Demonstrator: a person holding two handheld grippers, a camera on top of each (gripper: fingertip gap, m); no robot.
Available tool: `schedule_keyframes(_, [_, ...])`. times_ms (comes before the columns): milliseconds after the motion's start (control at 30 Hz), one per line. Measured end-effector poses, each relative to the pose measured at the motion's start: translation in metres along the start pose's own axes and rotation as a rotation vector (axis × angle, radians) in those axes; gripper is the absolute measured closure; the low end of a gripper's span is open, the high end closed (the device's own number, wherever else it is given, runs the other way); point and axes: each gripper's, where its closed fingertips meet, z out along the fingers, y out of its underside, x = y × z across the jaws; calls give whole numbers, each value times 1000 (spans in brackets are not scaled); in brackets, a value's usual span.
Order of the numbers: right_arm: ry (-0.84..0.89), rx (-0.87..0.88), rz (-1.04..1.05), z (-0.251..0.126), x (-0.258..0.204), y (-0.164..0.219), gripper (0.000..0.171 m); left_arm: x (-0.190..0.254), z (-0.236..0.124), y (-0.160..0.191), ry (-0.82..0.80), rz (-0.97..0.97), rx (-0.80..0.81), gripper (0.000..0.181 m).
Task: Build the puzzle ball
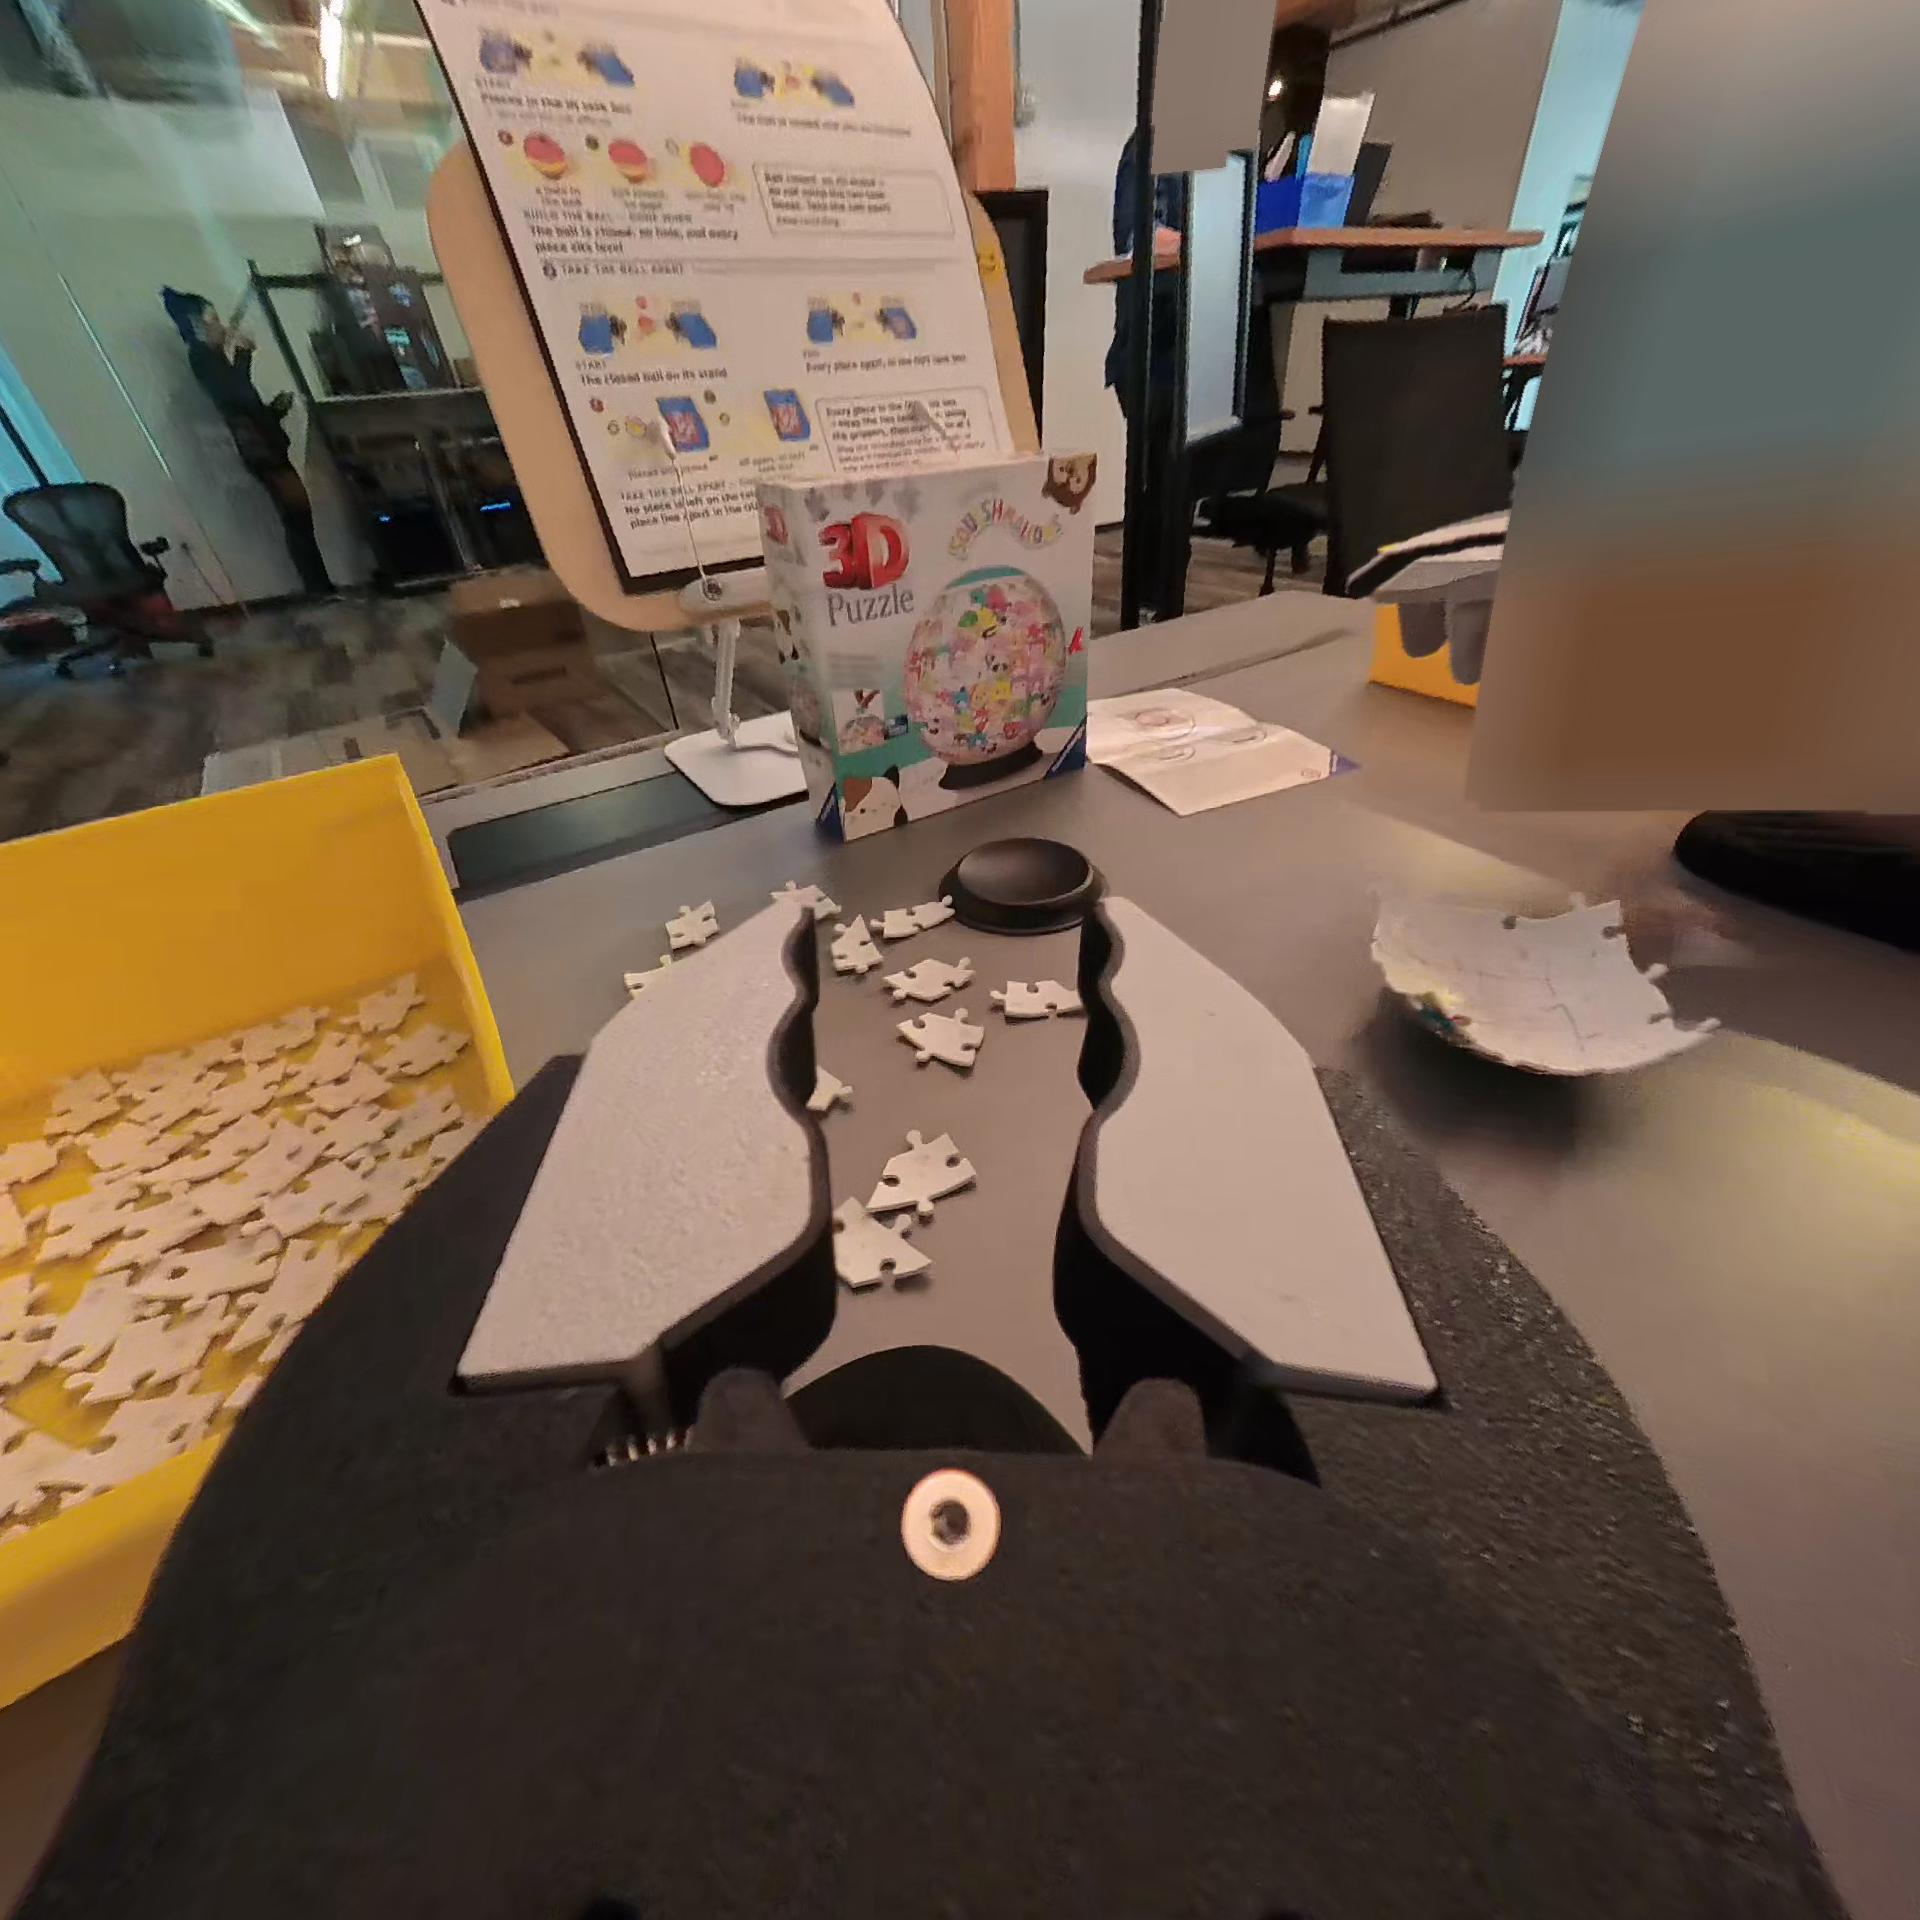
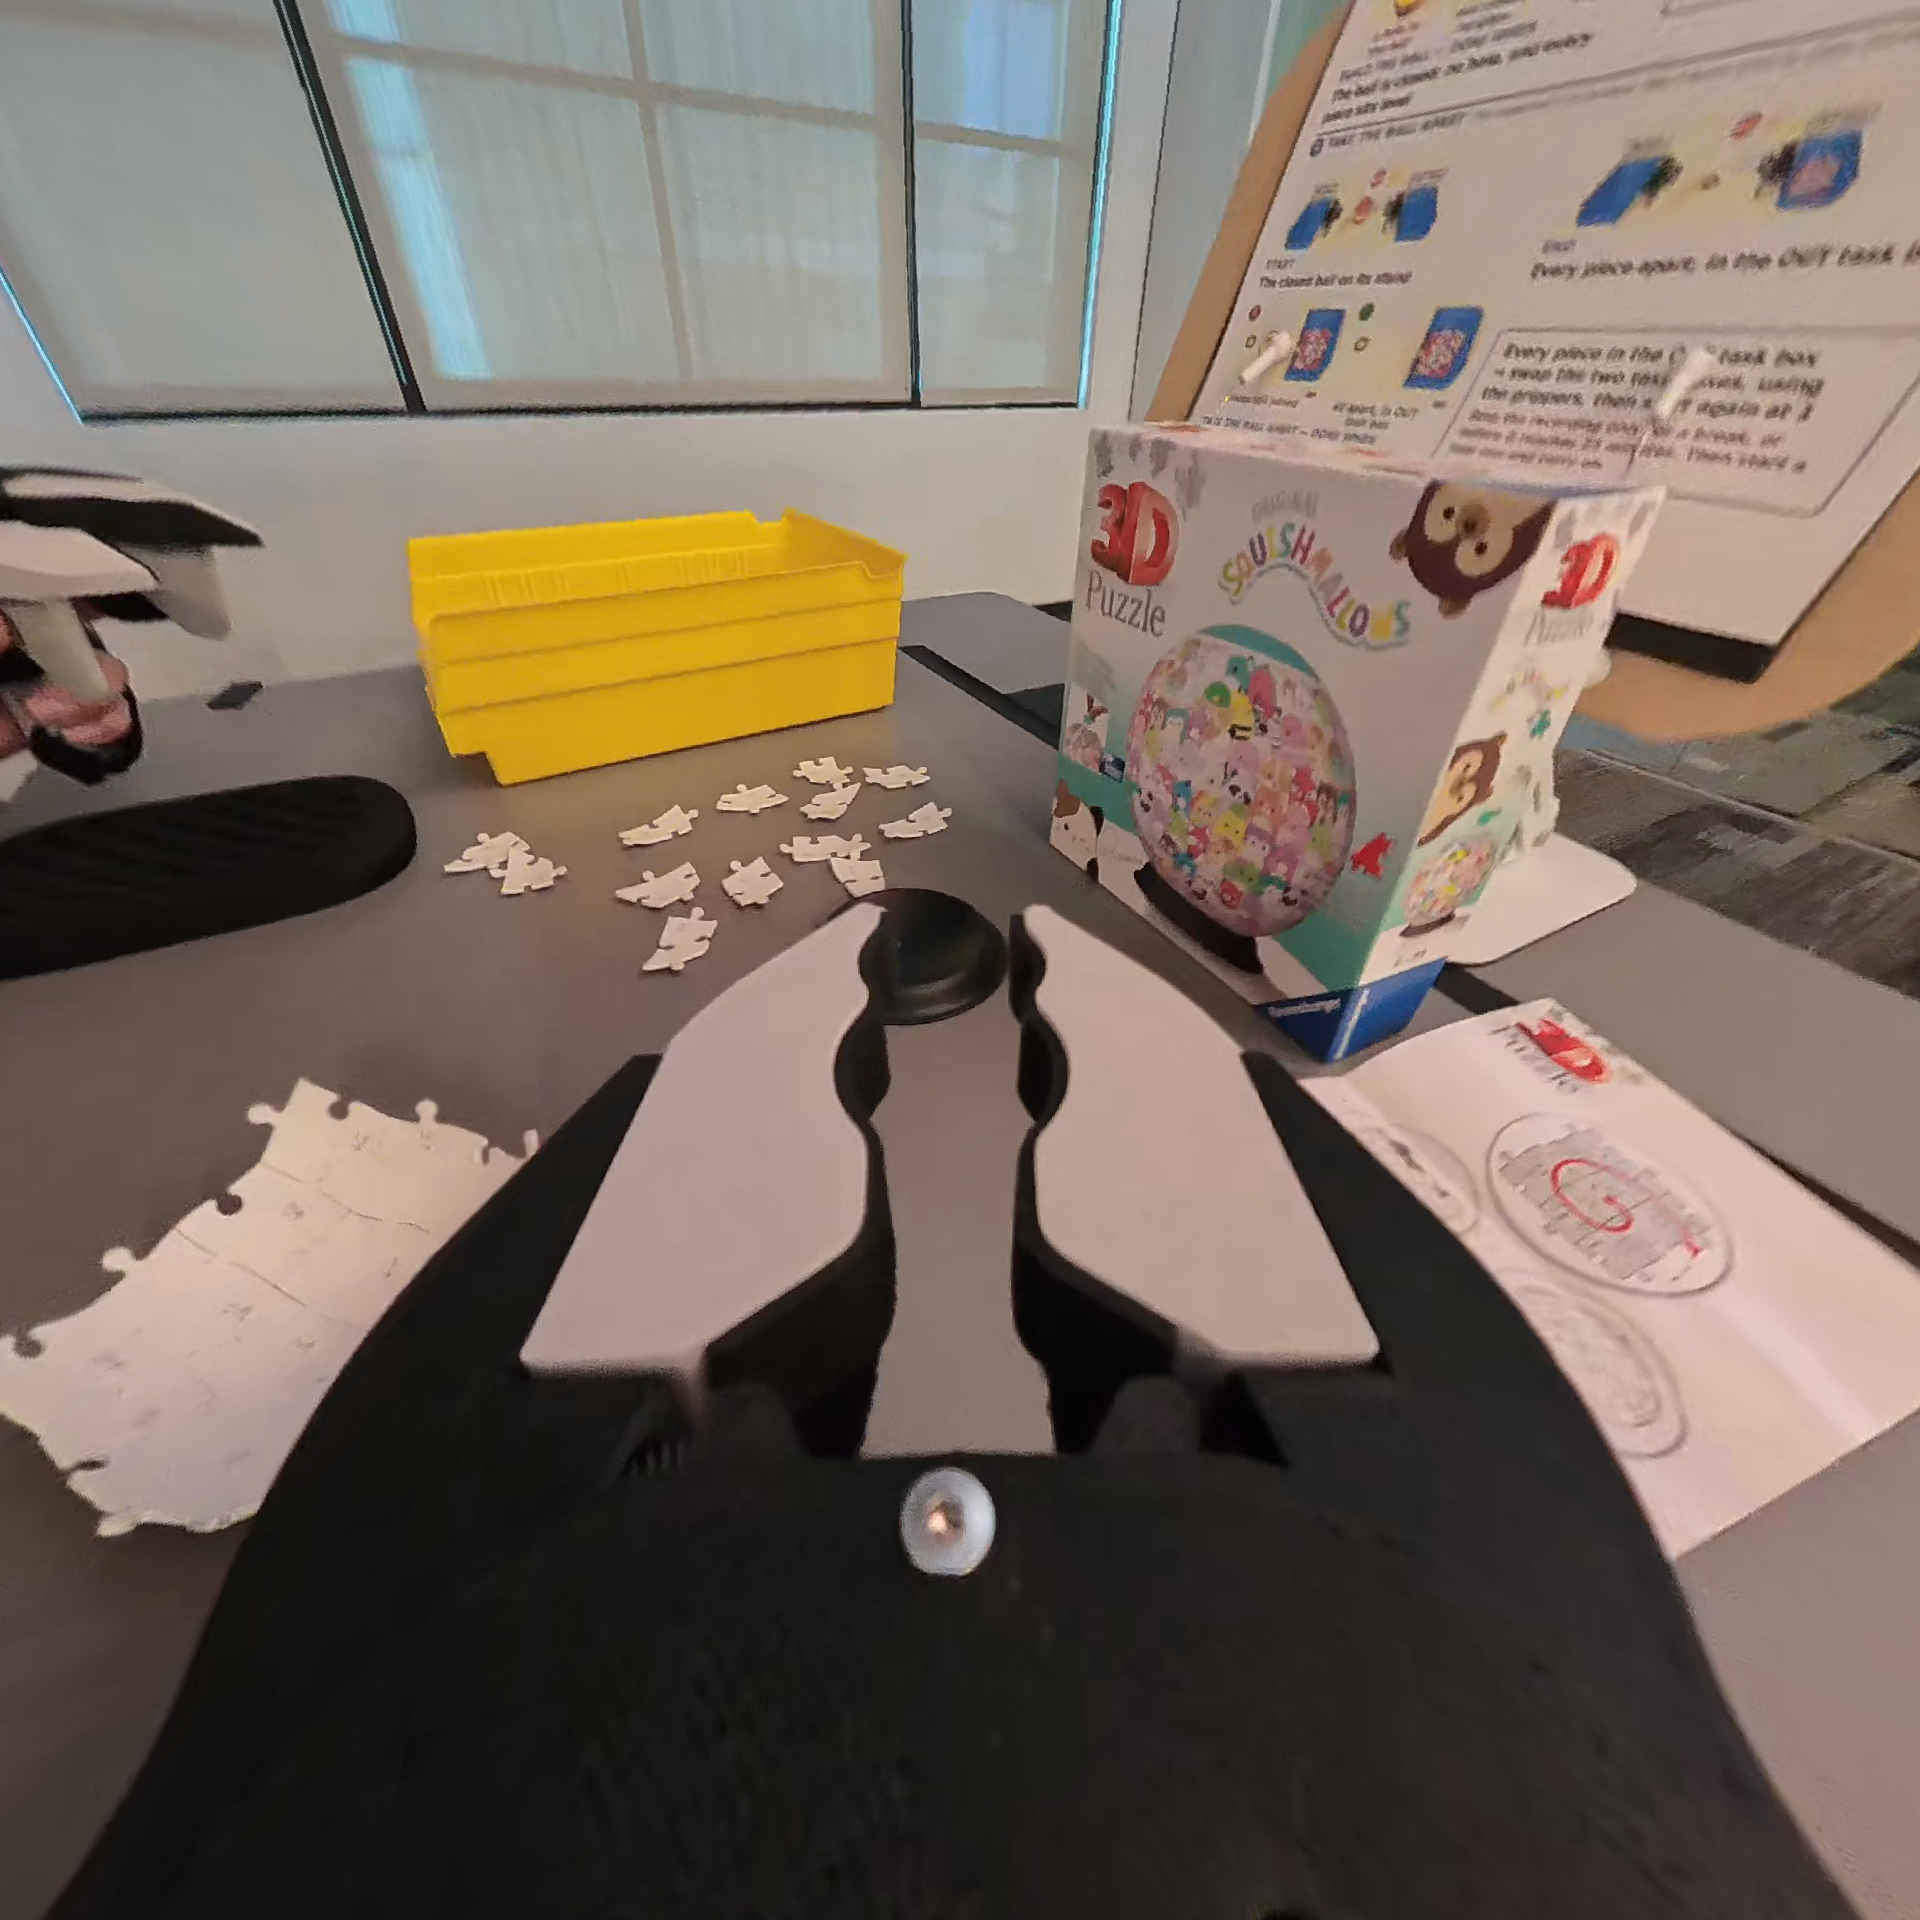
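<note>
On the grey surface (image 1: 1351, 1299) we keep loose pieces (image 1: 925, 1039) beside the black stand (image 1: 1023, 883) for reach, each hand-held gripper, left (image 1: 945, 935) and right (image 2: 945, 935), spread and empty.

Yellow plastic bin (image 1: 223, 1039) of white puzzle pieces: cut off by left edge in left wrist view. Black round ball stand (image 2: 935, 961): partly hidden behind right gripper (image 2: 945, 940) fingertips. Curved white assembled puzzle shell (image 2: 208, 1309), left of stand: near edge hidden under gripper body. Other gripper (image 2: 83, 582), far left of stand: cropped, blurred.
</note>
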Motion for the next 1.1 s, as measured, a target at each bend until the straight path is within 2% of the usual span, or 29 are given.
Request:
schedule_keyframes(133, [52, -13, -25, -7, 8, 10, 155, -6, 4, -4, -20, 67, -1, 137])
schedule_keyframes(333, [1, -6, -19, -5, 2, 13, 155, -19, 18, 0, -5, -23, -21, 144])
schedule_keyframes(500, [22, -17, -30, -2, 4, 21, 153, -24, 31, 17, -40, 25, -142, 144])
schedule_keyframes(700, [36, -46, -71, 0, 7, 26, 149, -25, 42, 40, -32, -96, -325, 146])
schedule_keyframes(933, [39, -106, -150, 6, 2, 35, 147, -27, 49, 40, -29, -121, -343, 147])
schedule_keyframes(1100, [16, -52, -97, 6, -1, 28, 147, -19, 52, 51, 23, -101, -415, 153])
